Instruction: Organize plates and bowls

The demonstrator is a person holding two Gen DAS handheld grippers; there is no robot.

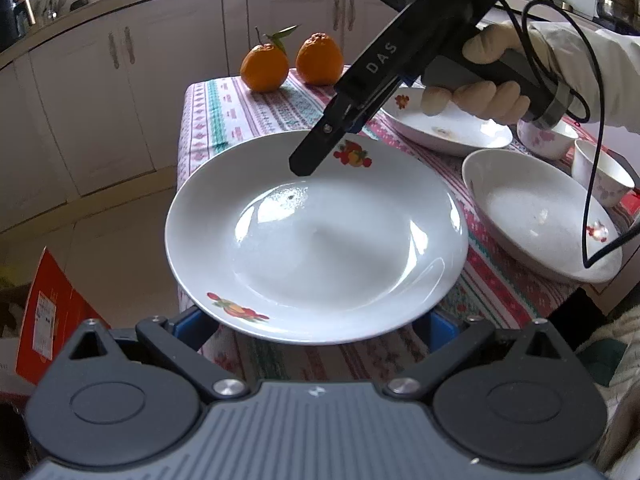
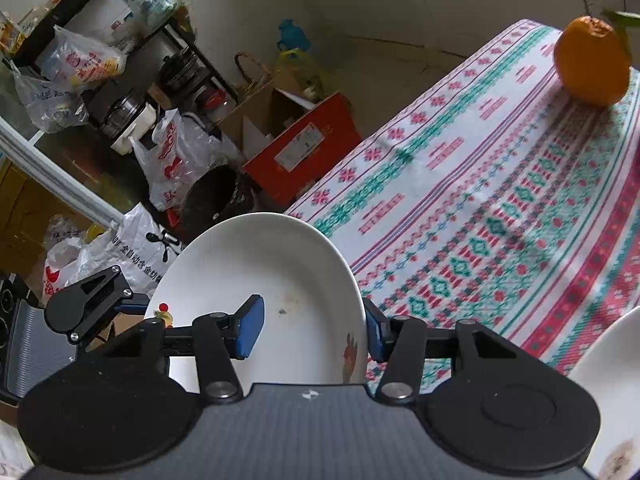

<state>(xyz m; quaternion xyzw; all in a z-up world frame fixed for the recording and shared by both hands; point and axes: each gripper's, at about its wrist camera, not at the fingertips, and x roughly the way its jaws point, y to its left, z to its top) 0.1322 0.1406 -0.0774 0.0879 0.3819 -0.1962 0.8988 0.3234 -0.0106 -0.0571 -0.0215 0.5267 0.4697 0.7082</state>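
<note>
The large white plate (image 1: 316, 236), printed with small fruit motifs near its rim, is sitting above the near left corner of the table (image 1: 240, 108), its near edge hanging out past the patterned tablecloth and over the floor. The left gripper (image 1: 320, 330) is spread wide around that near edge — one blue pad showing at each side of the rim — though whether the pads are actually touching the plate cannot be told. The right gripper (image 2: 314, 330) is reaching down from the far right; in its own wrist view its jaws are straddling the plate's far rim, one blue pad (image 2: 250, 328) over the inside of the plate and the other just outside the rim, with a gap left between pad and plate, so it is partly open and not clamping. A gloved hand (image 1: 480, 80) is holding that gripper's handle. To the right of the plate, a second white plate (image 1: 540, 216) is resting on the table, and a third plate (image 1: 448, 128) is lying beyond it, farther back. Two small floral bowls (image 1: 600, 172) are standing at the far right — close together. Two oranges (image 1: 292, 62) are sitting side by side at the table's far edge.
</note>
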